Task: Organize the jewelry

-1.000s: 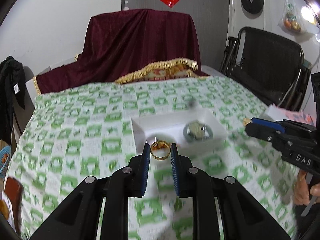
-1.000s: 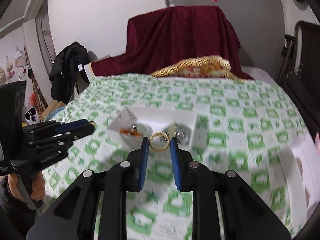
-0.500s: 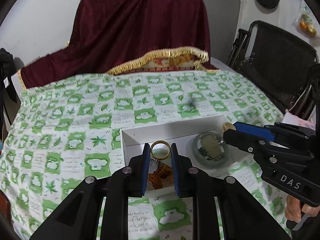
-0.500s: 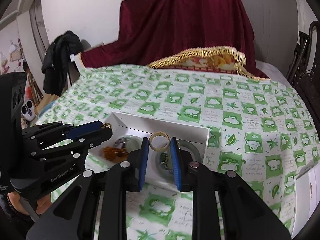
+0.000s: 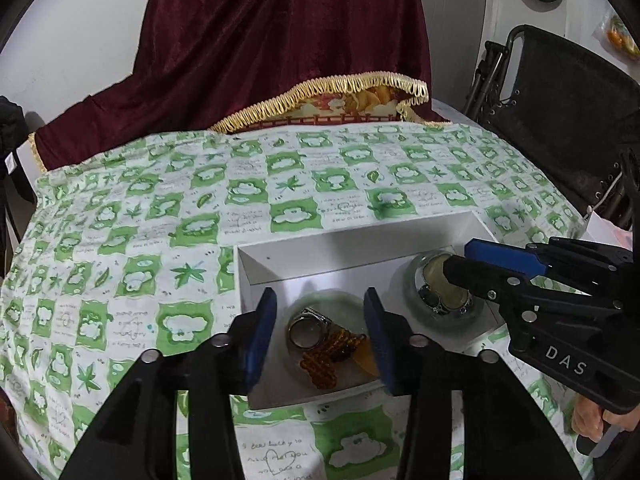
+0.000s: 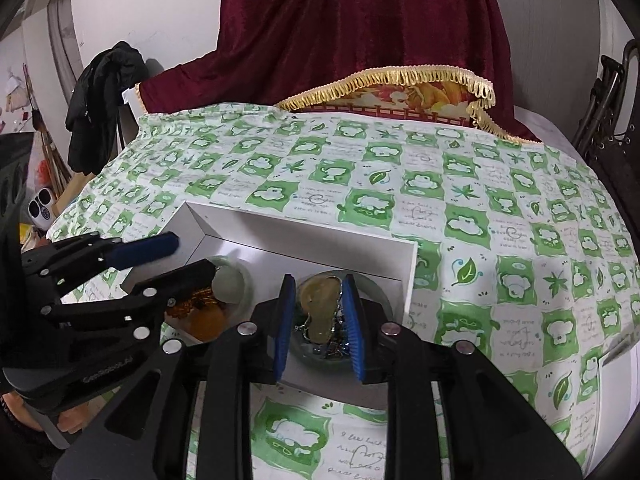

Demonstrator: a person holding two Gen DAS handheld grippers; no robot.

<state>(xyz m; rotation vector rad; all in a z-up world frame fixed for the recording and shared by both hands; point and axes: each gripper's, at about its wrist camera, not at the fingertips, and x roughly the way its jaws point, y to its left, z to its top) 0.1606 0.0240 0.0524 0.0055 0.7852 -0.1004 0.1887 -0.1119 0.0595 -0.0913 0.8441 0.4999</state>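
1. My left gripper (image 5: pixel 320 332), its jaws opening and empty, hangs over a pale green dish (image 5: pixel 324 300) of amber beads (image 5: pixel 332 352) and a silver ring (image 5: pixel 306 330) in the white rectangular tray (image 5: pixel 360 256).
2. Only the right view shows my right gripper (image 6: pixel 318 316), its jaws opening, around a yellowish pendant (image 6: pixel 322 308) in the other dish (image 6: pixel 376 292).

Readable in the left wrist view: "DAS" in pale capitals on the black body of the right gripper (image 5: pixel 456 266), at the lower right of the frame. In the right wrist view: pale lettering along the black body of the left gripper (image 6: pixel 188 256), lower left, seemingly beginning "GenRobot", the ending unclear. Handwritten-style print in the white squares of the green-and-white tablecloth (image 5: pixel 120 216), with "lucky to" legible near the bottom centre of the left wrist view; the rest too small or distorted to read.
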